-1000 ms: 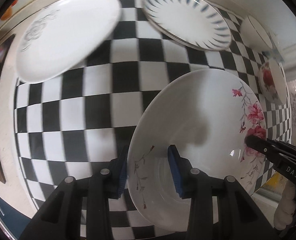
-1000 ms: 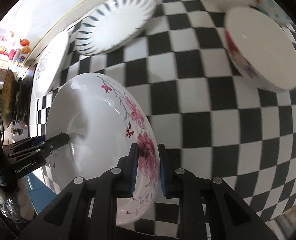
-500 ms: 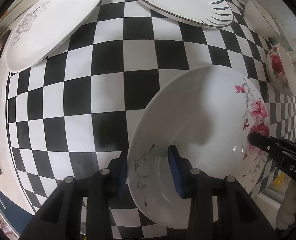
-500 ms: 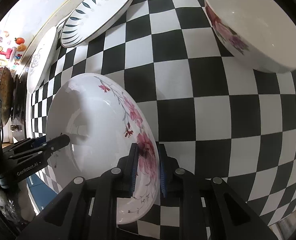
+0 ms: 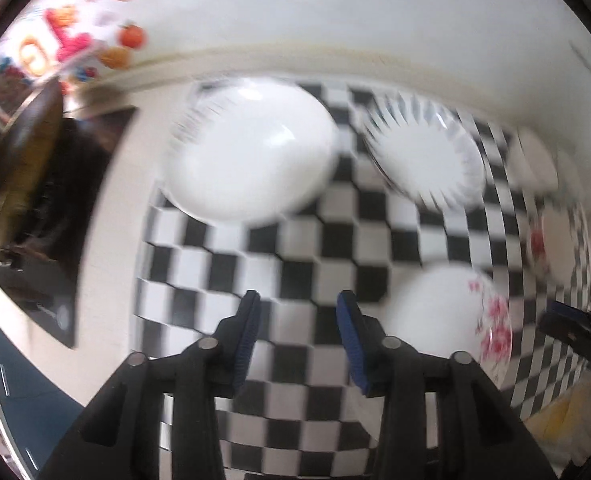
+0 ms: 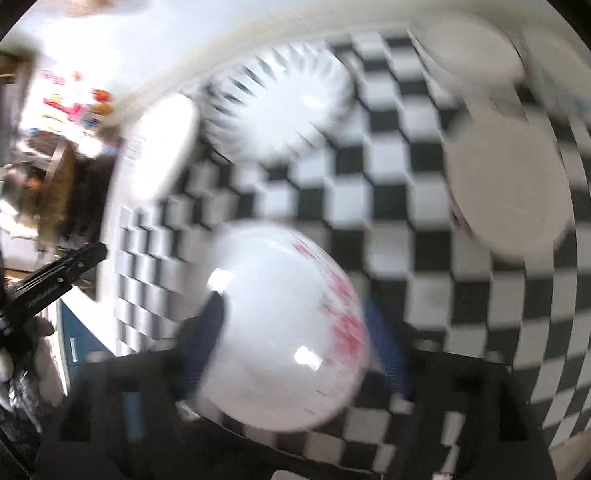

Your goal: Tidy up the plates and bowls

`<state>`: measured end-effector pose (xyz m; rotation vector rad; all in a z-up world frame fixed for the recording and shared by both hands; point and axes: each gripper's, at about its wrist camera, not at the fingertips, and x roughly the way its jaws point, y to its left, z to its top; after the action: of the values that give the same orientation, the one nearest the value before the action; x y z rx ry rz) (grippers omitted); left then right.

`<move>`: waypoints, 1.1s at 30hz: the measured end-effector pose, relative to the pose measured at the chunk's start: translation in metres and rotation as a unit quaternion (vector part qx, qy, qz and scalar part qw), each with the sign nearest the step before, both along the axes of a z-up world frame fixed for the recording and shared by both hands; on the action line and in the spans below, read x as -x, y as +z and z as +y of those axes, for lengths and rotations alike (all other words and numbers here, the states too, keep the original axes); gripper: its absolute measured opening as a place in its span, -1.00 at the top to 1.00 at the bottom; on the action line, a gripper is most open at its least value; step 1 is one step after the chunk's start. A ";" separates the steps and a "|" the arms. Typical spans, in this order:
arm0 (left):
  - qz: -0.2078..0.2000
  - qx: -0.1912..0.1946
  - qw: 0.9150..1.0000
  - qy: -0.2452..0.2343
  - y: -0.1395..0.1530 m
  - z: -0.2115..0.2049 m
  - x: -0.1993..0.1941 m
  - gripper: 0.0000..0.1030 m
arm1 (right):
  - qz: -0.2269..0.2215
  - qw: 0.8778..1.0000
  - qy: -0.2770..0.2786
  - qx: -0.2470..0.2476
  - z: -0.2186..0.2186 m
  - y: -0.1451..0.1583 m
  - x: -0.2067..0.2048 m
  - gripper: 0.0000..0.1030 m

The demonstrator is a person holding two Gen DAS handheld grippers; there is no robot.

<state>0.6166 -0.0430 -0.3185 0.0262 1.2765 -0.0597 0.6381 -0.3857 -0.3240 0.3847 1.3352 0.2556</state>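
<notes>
Left gripper [image 5: 298, 322] spread wide, nothing between its pads, floral plate [image 5: 447, 320] just right of it on checkered cloth [image 5: 255, 248]; right gripper [image 6: 295, 344] too blurred to call

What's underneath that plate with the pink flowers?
The checkered cloth lies under the floral plate and spreads out on every side. The part directly beneath is covered, so anything there is hidden. Both views are blurred.

White wall [image 5: 335, 12] — checkered tabletop [image 5: 295, 248].
</notes>
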 end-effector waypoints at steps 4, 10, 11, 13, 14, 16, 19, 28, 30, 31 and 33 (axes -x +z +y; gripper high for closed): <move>-0.012 0.006 0.999 0.034 0.007 0.043 -0.028 0.20 | -0.021 0.999 0.013 -0.042 0.037 0.023 -0.038 -0.62; 0.041 0.053 0.994 0.083 -0.040 0.107 -0.088 0.20 | -0.049 0.997 0.057 -0.010 0.118 0.018 -0.129 -0.62; 0.049 0.065 0.993 0.088 -0.049 0.117 -0.098 0.20 | -0.040 0.997 0.065 -0.005 0.130 0.012 -0.147 -0.62; 0.063 0.077 0.990 0.097 -0.065 0.129 -0.113 0.20 | -0.022 0.997 0.074 -0.005 0.147 -0.002 -0.180 -0.62; 0.071 0.085 0.989 0.099 -0.074 0.133 -0.120 0.20 | -0.009 0.997 0.076 -0.004 0.155 -0.014 -0.200 -0.62; 0.090 0.100 0.986 0.099 -0.094 0.141 -0.136 0.20 | 0.012 0.997 0.082 0.002 0.168 -0.031 -0.230 -0.62; 0.111 0.112 0.982 0.103 -0.112 0.149 -0.154 0.21 | 0.040 0.994 0.098 0.012 0.183 -0.058 -0.261 -0.61; 0.123 0.114 0.983 0.081 -0.137 0.136 -0.174 0.25 | 0.114 0.984 0.136 0.014 0.207 -0.121 -0.303 -0.21; 0.123 0.109 0.984 0.066 -0.137 0.129 -0.175 0.25 | 0.121 0.983 0.140 0.007 0.208 -0.127 -0.304 -0.02; 0.123 0.108 0.985 0.064 -0.138 0.125 -0.176 0.26 | 0.119 0.983 0.142 0.004 0.209 -0.127 -0.306 0.07; 0.121 0.101 0.985 0.066 -0.137 0.122 -0.177 0.27 | 0.125 0.982 0.142 0.011 0.210 -0.129 -0.306 0.37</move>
<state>0.7937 0.0792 -0.4560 -0.2454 1.5072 -0.0800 0.9442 -0.1755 -0.4533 0.2098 1.6407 0.4407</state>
